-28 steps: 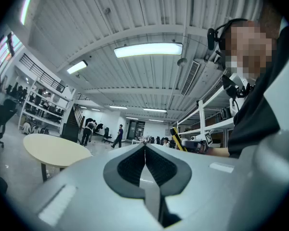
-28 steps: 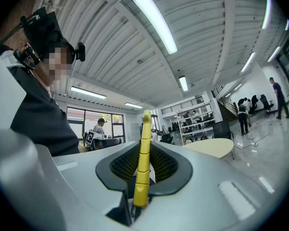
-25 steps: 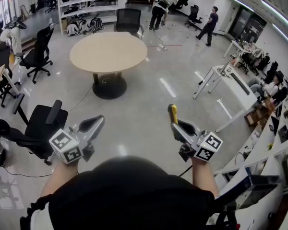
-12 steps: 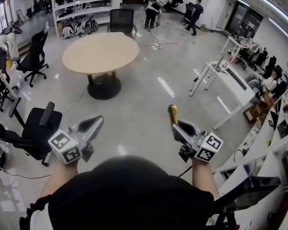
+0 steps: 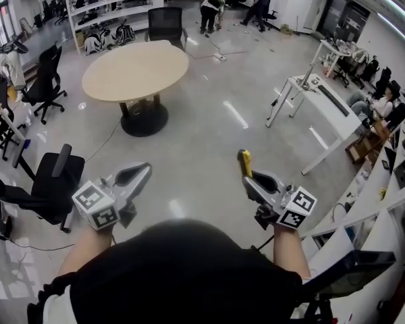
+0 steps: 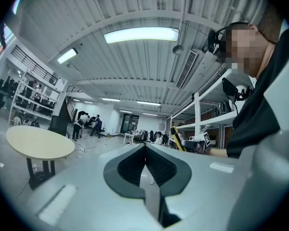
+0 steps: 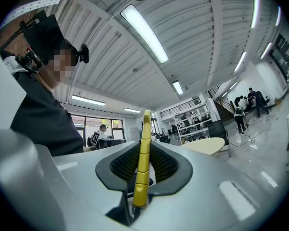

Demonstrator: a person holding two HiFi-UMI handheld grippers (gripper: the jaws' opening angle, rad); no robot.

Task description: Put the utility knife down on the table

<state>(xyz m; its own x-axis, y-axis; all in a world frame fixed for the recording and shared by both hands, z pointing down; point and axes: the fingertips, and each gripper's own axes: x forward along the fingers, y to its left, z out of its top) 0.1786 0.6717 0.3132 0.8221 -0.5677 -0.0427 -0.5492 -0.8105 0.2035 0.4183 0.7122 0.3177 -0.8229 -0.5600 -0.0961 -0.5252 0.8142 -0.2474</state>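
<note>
Right hand-held gripper (image 5: 247, 175), grey moulded plastic with ribbed black pads, clamps slim yellow ridged utility knife (image 7: 143, 162) between jaws, yellow end poking past pads, over glossy grey floor (image 5: 202, 147). Left hand-held gripper (image 5: 136, 175) clenched, pads meeting, nothing between. Round pale wood-topped surface (image 5: 135, 69) well ahead of knife.
</note>
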